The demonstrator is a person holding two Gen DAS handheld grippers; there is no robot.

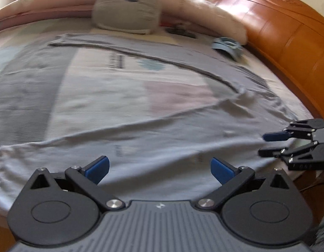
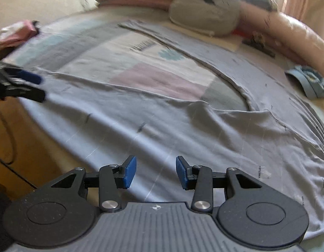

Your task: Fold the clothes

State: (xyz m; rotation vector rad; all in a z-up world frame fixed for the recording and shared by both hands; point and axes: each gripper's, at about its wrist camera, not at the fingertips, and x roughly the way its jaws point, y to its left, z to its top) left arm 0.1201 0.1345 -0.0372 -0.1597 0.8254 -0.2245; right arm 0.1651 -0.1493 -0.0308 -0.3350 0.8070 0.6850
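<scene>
- Left wrist view shows my left gripper [image 1: 160, 169] over the near edge of the pale grey-blue cloth garment [image 1: 162, 130], which lies spread flat across the patchwork-printed bedsheet [image 1: 103, 77]; the blue-padded jaws stand wide apart with nothing between them.
- Beyond the garment I see a grey stuffed cushion [image 1: 126, 10] against a rolled pink quilt [image 1: 204, 14], and a small light-blue folded item [image 1: 227, 45] near the orange-brown wooden bed frame [image 1: 288, 35].
- At the right edge of that view my right gripper [image 1: 269, 145] sits just past the garment's edge, its fingers parted and empty.
- Right wrist view puts the left gripper [image 2: 39, 87] at the far left, blurred, at the garment's [image 2: 162, 126] edge.
- In the middle, my right gripper [image 2: 155, 173] hovers above the same garment with its jaws about half open; the gap holds only air.
- Wrinkles run across the fabric, and a curved hem crosses the sheet [image 2: 162, 77] towards the cushion [image 2: 204, 14].
- At the right lie the light-blue item [image 2: 308, 82] and the pink quilt [image 2: 298, 33].
</scene>
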